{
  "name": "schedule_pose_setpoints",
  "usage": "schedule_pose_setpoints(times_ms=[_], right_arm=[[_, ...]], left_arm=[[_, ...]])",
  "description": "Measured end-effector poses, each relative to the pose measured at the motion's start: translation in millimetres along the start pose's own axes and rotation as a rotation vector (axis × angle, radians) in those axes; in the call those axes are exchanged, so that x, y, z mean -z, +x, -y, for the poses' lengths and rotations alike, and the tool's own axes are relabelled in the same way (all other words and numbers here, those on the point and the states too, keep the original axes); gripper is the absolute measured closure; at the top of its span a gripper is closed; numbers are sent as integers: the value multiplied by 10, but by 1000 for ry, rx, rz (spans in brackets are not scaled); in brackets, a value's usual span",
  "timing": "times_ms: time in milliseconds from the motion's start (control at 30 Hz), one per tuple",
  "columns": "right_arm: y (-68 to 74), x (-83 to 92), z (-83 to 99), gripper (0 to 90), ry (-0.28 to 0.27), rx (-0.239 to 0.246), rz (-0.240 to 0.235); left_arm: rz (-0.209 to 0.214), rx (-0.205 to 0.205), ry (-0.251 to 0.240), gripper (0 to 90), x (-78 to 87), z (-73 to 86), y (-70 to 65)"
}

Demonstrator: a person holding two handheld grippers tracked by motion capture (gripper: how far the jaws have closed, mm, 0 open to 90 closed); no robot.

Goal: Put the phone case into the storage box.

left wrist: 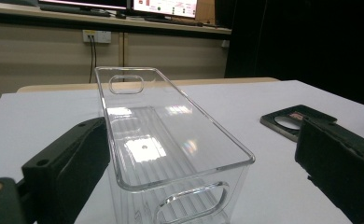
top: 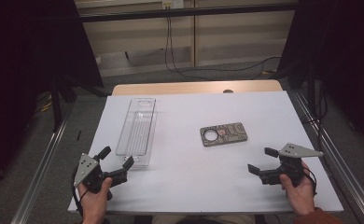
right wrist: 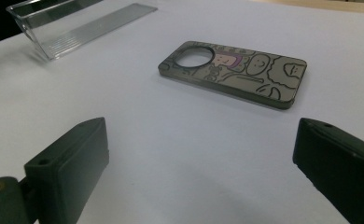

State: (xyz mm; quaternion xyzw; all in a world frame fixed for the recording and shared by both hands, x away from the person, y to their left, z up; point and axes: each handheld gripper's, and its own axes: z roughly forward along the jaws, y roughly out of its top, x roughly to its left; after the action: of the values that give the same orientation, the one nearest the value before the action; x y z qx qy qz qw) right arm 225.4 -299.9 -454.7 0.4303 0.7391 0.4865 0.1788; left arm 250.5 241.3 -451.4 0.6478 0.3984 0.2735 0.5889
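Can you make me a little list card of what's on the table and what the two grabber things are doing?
surface: white table top
clear box: see-through plastic bin, long, upright, nothing inside, on the left half
phone case: grey case with cartoon drawings, lying flat, round hole at one end, apart from the bin
left gripper: open, jaws either side of the bin's near end
right gripper: open, holds nothing, points toward the case
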Motion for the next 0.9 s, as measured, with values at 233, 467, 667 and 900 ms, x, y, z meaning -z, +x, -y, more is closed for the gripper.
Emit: schedule_pose_setpoints(times_ms=[233, 467, 667, 900], right_arm=[[-32, -110, -91, 39, 78, -7, -46], [-44, -178, -141, 24, 102, 10, -92], [-108, -283, -214, 30, 139, -6, -104], [-215, -406, -379, 151, 144, 0, -122]], left_arm=[[3, 8, 0, 32, -7, 7, 2], [11, 6, -1, 33, -2, 6, 3], [3, 1, 1, 33, 2, 6, 0], [13, 4, 4, 32, -7, 11, -5]])
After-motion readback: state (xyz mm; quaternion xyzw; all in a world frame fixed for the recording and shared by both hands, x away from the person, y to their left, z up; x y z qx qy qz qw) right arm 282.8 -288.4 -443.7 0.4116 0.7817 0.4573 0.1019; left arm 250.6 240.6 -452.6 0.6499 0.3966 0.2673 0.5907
